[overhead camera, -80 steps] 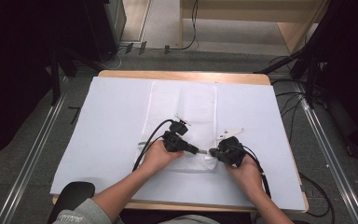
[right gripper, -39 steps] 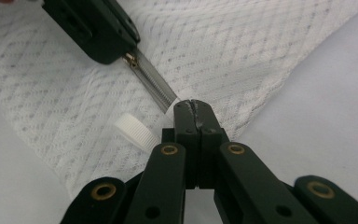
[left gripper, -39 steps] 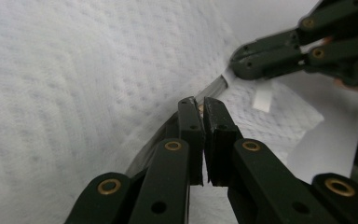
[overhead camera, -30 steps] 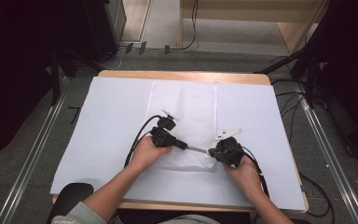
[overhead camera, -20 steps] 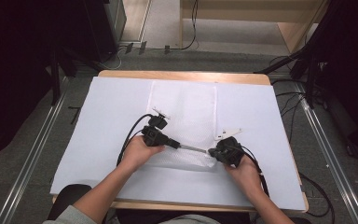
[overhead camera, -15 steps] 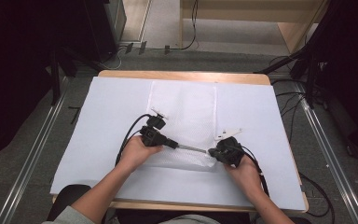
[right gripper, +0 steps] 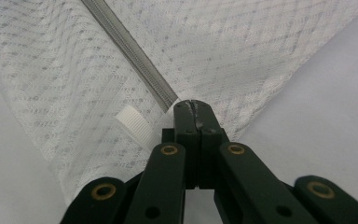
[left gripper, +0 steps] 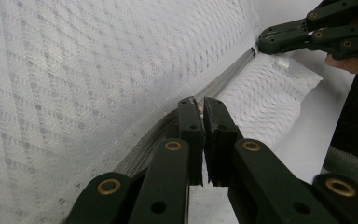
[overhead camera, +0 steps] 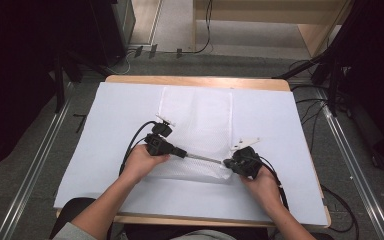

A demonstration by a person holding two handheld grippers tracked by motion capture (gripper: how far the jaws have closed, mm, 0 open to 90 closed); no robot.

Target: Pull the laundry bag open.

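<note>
lying flat on the white sheet that covers the worktop, a white mesh bag stretches from near the far edge down toward the near edge, roughly in the middle. a grey zipper runs across the bag's near end. the left tool has its jaws closed tight on something small and metallic on the zipper line, seemingly the zipper pull; in the left tool view a glint of metal shows between the tips. the right tool is clamped on the bag at the zipper's right end, close to the bag's near right corner; in the right tool view the jaws are pressed together on the mesh right where the zipper ends, with a small white ribbed tab just beside them. the stretch of zipper between the two tools looks taut. both hands rest on the sheet near the worktop's near edge, the left hand and the right hand apart, with black cables trailing from each tool.
</note>
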